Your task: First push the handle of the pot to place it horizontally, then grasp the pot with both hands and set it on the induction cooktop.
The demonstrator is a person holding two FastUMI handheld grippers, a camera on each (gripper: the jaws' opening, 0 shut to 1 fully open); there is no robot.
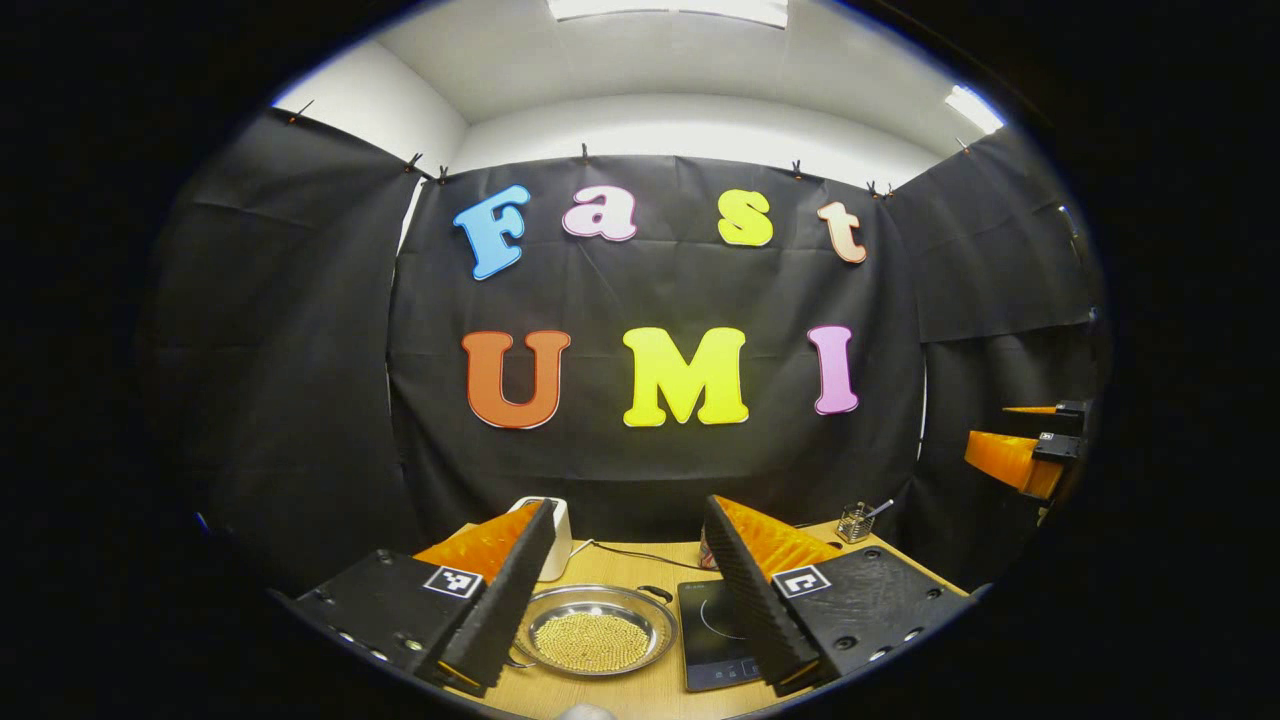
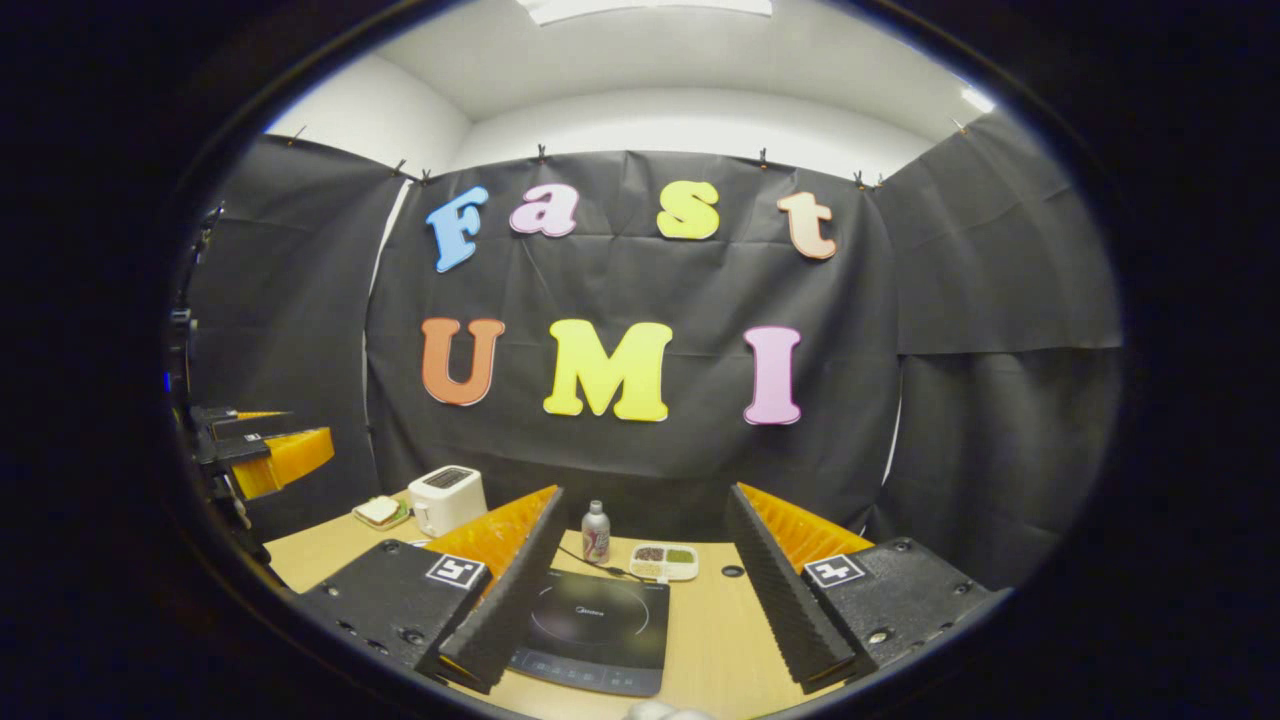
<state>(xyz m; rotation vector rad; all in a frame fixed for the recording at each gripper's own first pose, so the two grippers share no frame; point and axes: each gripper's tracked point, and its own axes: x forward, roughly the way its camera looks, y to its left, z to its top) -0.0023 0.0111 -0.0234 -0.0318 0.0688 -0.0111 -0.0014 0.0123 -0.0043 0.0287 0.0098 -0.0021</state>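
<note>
Both grippers hover above the wooden tabletop (image 2: 710,640), left gripper (image 1: 620,610) and right gripper (image 2: 640,610) with jaws wide and empty. The pot (image 1: 597,630), holding yellow grains, sits at nine o'clock of the induction cooktop (image 2: 597,630); a toaster (image 2: 447,497) stands near the black cloth wall (image 2: 1000,420).

Light source: ceiling panels (image 1: 668,9) at the top of both views; another strip (image 1: 973,108) upper right in the left gripper view
Brightness: white ceiling bright, nearly blown out; black cloth walls dim
Glare: soft sheen on the induction cooktop (image 2: 596,630)
Distortion: strong fisheye; walls bow outward at the edges
Focus: centre sharp; rim softer, bluish fringe
</note>
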